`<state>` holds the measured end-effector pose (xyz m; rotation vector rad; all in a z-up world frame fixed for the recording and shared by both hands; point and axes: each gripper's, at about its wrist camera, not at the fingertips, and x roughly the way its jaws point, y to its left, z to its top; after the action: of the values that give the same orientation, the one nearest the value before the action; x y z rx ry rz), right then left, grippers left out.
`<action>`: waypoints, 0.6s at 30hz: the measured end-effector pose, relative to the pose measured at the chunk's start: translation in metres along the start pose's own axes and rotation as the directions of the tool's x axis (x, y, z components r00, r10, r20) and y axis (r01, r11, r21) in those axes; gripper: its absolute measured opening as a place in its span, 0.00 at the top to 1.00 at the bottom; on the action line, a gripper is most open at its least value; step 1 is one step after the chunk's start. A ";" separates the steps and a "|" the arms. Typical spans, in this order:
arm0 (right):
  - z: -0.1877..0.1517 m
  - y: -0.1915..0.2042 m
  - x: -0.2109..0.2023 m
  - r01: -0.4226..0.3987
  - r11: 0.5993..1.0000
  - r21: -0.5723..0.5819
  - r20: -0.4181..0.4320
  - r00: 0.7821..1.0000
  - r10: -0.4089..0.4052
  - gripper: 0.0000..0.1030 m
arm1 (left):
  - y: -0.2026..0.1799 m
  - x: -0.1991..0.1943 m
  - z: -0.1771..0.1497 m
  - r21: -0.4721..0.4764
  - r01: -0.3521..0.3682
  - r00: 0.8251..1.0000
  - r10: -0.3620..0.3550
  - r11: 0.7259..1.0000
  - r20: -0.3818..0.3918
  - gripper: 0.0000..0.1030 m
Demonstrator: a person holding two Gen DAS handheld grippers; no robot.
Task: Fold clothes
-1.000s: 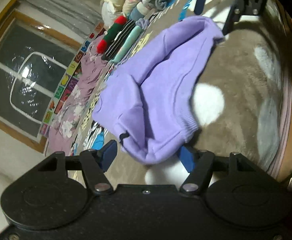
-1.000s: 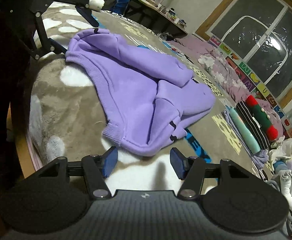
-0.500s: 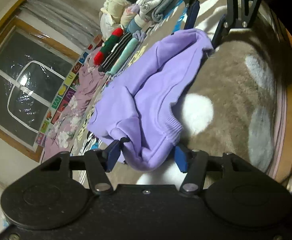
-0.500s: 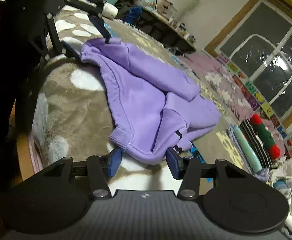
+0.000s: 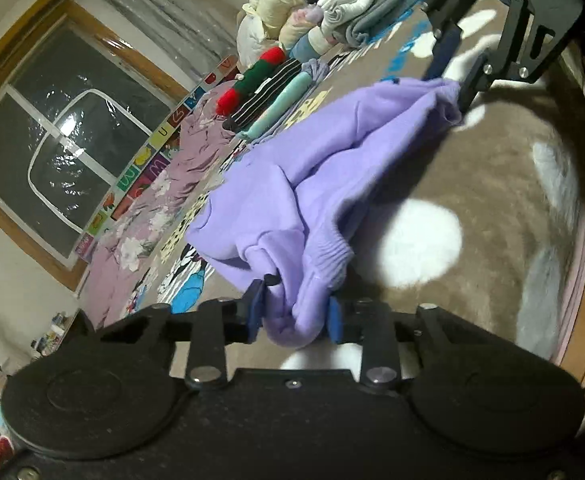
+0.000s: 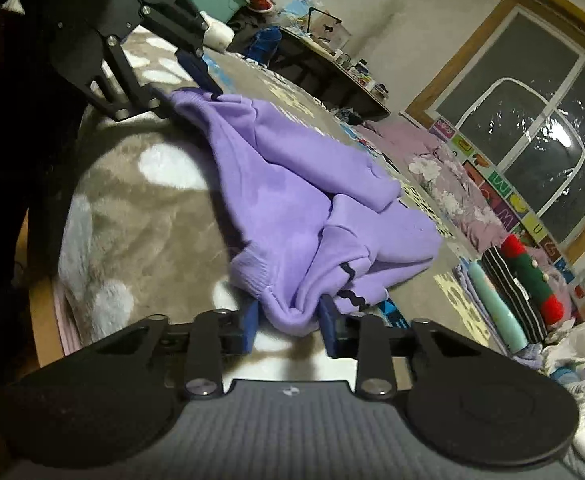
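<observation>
- The purple sweater [image 5: 316,176] lies bunched on the brown fuzzy blanket [image 5: 492,184].
- My left tool [image 5: 295,314] is closing on one bottom corner, cloth between its blue pads.
- My right tool [image 6: 288,320] is closing on the other corner.
- I should pinch both tight, then lift evenly so the hem stays straight.
- Folded clothes [image 5: 268,92] sit far behind.
</observation>
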<state>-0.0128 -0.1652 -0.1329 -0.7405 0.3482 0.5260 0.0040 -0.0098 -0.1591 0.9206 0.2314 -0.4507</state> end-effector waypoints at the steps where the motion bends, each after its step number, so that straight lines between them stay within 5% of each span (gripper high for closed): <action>1: 0.001 -0.001 -0.002 -0.005 1.000 0.011 0.003 1.000 0.005 0.77 | 0.001 -0.001 0.003 -0.005 0.005 1.000 -0.005 1.000 -0.002 0.79; 11: 0.024 -0.002 -0.055 -0.012 1.000 0.009 0.039 0.999 0.012 0.79 | 0.001 -0.056 0.024 0.041 0.009 1.000 -0.009 0.999 0.006 0.82; 18: 0.038 -0.022 -0.087 0.025 0.997 0.075 0.154 0.987 -0.036 0.79 | 0.053 -0.073 0.046 -0.134 0.067 0.994 -0.054 0.989 0.097 0.81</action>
<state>-0.0669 -0.1808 -0.0533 -0.6292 0.2095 0.5356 -0.0359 0.0009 -0.0666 0.7578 0.2032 -0.5260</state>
